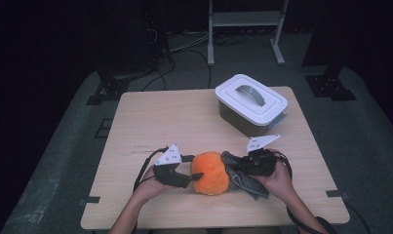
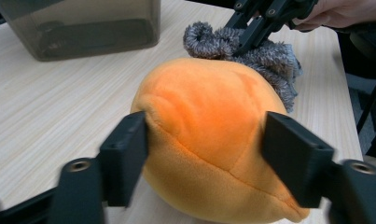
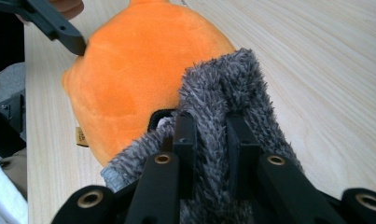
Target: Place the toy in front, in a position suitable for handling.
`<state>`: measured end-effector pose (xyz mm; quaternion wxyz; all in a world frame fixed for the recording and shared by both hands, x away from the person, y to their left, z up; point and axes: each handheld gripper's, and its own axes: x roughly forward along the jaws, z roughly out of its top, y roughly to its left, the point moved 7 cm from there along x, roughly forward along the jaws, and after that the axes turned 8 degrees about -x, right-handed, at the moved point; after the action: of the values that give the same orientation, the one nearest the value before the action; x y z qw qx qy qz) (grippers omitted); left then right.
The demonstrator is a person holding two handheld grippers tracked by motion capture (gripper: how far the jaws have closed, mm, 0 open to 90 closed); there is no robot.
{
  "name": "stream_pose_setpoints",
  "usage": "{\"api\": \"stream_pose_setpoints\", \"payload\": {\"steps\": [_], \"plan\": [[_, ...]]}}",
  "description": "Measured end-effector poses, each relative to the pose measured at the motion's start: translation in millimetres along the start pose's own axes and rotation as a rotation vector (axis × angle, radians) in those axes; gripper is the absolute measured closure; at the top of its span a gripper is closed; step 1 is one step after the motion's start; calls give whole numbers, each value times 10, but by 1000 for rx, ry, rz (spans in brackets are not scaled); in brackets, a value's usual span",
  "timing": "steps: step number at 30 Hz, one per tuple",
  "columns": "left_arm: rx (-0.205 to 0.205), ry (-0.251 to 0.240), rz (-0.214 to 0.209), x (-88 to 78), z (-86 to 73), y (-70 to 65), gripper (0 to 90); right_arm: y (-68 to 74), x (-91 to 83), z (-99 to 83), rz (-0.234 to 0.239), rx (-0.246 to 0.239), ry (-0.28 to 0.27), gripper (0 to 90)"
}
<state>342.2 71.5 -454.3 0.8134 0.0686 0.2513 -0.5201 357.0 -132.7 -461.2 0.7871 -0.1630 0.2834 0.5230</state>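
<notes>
Near the front edge of the wooden table (image 1: 135,126), an orange plush toy (image 1: 211,173) lies between the two grippers. It looks soft, light and easy to dent, so a hold across its round body should sink in and stay. The left gripper (image 2: 204,151) has its jaws partly open around this body; one pad seems to touch the plush, but I cannot tell if they really press. Just beside the toy, touching it, lies a grey fuzzy cloth (image 3: 232,93), limp and thin. The right gripper (image 3: 212,135) is closed tight on a fold of it. Farther back stands a lidded plastic box (image 1: 251,103)
</notes>
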Motion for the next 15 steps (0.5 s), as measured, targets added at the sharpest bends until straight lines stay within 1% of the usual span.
{"api": "stream_pose_setpoints", "payload": {"steps": [1, 2, 3, 4, 6, 7, 8, 9, 10, 11, 13, 15], "plan": [[-1, 1, 7, 7, 4, 6, 378, 19, -16, 23, -11, -11, 1, 763], [-1, -2, 18, 15, 6, 17, 378, 19, -16, 23, -11, -11, 1, 763], [-17, -5, 33, 28, 3, 35, 386, 66, -71, 84, -25, -39, -14, 768], [-17, -5, 33, 28, 3, 35, 387, 66, -71, 84, -25, -39, -14, 768], [-30, -16, 38, 43, 12, 44, 386, 159, -130, 181, -4, -66, -58, 769], [-37, -18, 43, 53, 17, 47, 385, 281, -140, 264, 15, -102, -74, 768], [-45, -23, 48, 65, 25, 49, 385, 281, -140, 264, 15, -102, -74, 768], [-48, -26, 56, 75, 29, 54, 383, 341, -120, 289, 18, -123, -70, 768], [-48, -28, 63, 86, 31, 50, 382, 429, -40, 295, 16, -162, -38, 767], [-46, -26, 61, 80, 33, 47, 380, 443, 2, 277, 8, -177, -14, 767], [-42, -23, 62, 67, 37, 50, 372, 436, 32, 256, 6, -178, -4, 768], [-42, -39, 48, 31, 62, 47, 348, 383, 40, 236, 7, -157, -12, 769]]}}
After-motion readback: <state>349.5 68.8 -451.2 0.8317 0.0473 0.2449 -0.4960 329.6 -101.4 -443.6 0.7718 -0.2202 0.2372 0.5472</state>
